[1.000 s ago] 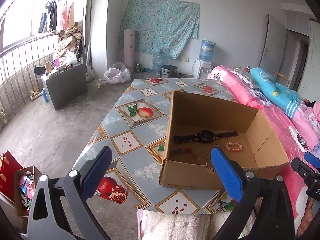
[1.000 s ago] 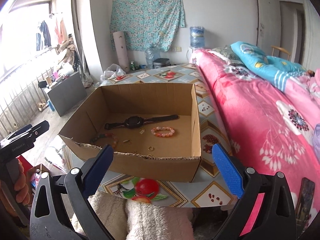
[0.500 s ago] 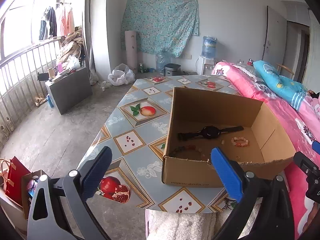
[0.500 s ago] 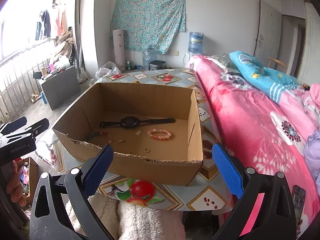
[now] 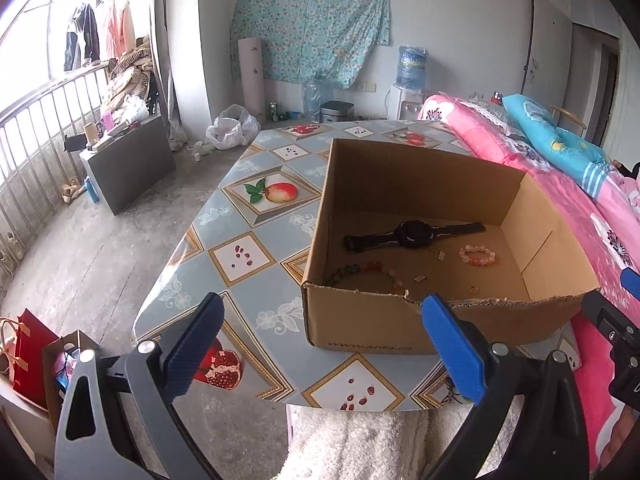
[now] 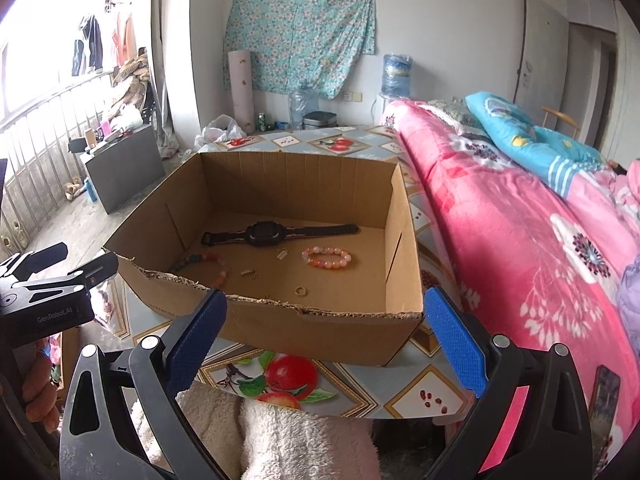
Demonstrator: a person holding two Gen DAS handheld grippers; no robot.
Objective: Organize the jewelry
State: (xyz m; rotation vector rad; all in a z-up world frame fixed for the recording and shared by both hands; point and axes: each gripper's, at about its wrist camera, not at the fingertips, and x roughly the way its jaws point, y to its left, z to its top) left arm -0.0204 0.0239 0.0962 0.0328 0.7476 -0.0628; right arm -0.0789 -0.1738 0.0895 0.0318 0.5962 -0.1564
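Observation:
An open cardboard box [image 5: 432, 168] [image 6: 296, 176] stands on the table and holds jewelry: a black watch [image 5: 412, 234] [image 6: 266, 233], a pink bead bracelet [image 5: 477, 255] [image 6: 327, 258], a multicoloured bead bracelet [image 5: 362, 269] [image 6: 200, 260], a small ring [image 6: 301, 291] [image 5: 474, 289] and little metal pieces. My left gripper [image 5: 324, 348] is open, empty, in front of the box's near left corner. My right gripper [image 6: 326, 340] is open, empty, just before the box's near wall. Both are held above the table's near edge.
The table [image 5: 256, 216] has a fruit-patterned cloth. A bed with a pink quilt [image 6: 520, 232] lies close on the right. A grey cabinet [image 5: 128, 160] and railing stand far left. A white fluffy garment [image 6: 288, 440] on the person's lap sits under both grippers.
Both grippers have risen and tilted, so more of the box floor shows. The jewelry has not moved. Both stay open.

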